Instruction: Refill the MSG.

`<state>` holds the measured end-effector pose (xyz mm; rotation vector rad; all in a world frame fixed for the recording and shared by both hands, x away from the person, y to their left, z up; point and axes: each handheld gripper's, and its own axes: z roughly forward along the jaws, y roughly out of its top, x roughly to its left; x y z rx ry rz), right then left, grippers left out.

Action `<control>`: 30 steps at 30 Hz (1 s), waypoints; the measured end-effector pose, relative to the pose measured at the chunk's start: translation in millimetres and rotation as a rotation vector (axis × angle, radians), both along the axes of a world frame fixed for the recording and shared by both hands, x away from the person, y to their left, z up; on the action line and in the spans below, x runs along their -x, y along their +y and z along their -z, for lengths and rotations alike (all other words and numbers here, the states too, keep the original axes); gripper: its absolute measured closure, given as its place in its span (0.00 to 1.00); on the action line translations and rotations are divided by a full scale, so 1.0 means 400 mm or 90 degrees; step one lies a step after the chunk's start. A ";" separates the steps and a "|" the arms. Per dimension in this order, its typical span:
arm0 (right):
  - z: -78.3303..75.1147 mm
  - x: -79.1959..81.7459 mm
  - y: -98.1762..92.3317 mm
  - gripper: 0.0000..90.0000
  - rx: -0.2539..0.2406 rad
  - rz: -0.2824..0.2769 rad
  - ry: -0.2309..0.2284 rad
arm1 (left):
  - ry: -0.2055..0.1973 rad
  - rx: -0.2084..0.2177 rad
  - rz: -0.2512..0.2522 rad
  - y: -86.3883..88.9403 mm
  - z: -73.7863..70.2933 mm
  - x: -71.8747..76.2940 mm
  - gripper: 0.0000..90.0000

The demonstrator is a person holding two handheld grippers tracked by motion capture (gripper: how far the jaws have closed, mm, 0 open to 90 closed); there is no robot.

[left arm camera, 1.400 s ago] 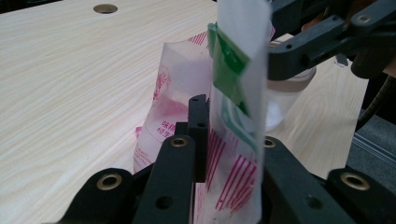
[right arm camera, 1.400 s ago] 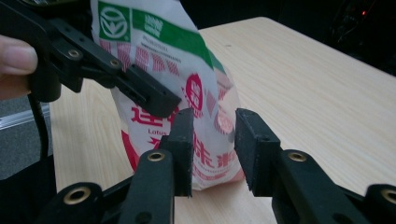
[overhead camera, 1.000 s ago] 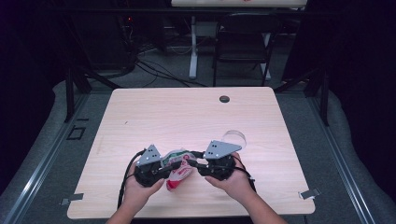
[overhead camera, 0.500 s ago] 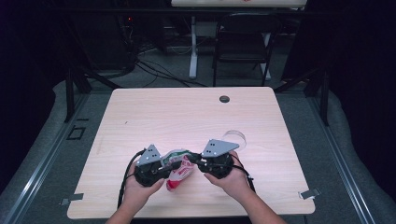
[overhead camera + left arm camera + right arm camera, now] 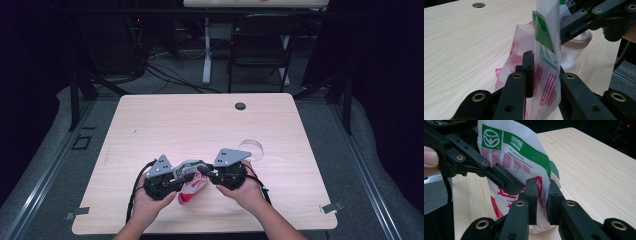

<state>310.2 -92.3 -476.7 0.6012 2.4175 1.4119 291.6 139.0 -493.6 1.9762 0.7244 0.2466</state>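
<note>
The bag (image 5: pixel 191 181), white with green and red print, stands at the table's (image 5: pixel 200 120) 6 o'clock edge, held between both grippers. The left gripper (image 5: pixel 543 72) pinches its near edge; its jaws have just eased open slightly. The right gripper (image 5: pixel 540 188) pinches a fold, jaws likewise easing. A clear cup (image 5: pixel 251 149) sits at the bag's 2 o'clock.

The lower part of the clear cup (image 5: pixel 576 47) is hidden behind the bag (image 5: pixel 546 62). The bag's top is cut off by the upper edge of the left gripper view.
</note>
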 end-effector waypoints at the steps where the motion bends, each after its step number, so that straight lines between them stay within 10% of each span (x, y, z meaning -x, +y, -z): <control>1: 0.001 -0.001 0.001 0.91 0.000 -0.002 0.003 | -0.001 -0.001 0.000 0.000 0.000 0.000 0.90; 30: 0.003 0.001 0.002 1.00 -0.004 0.000 0.005 | -0.002 -0.002 -0.009 0.019 -0.005 -0.008 0.77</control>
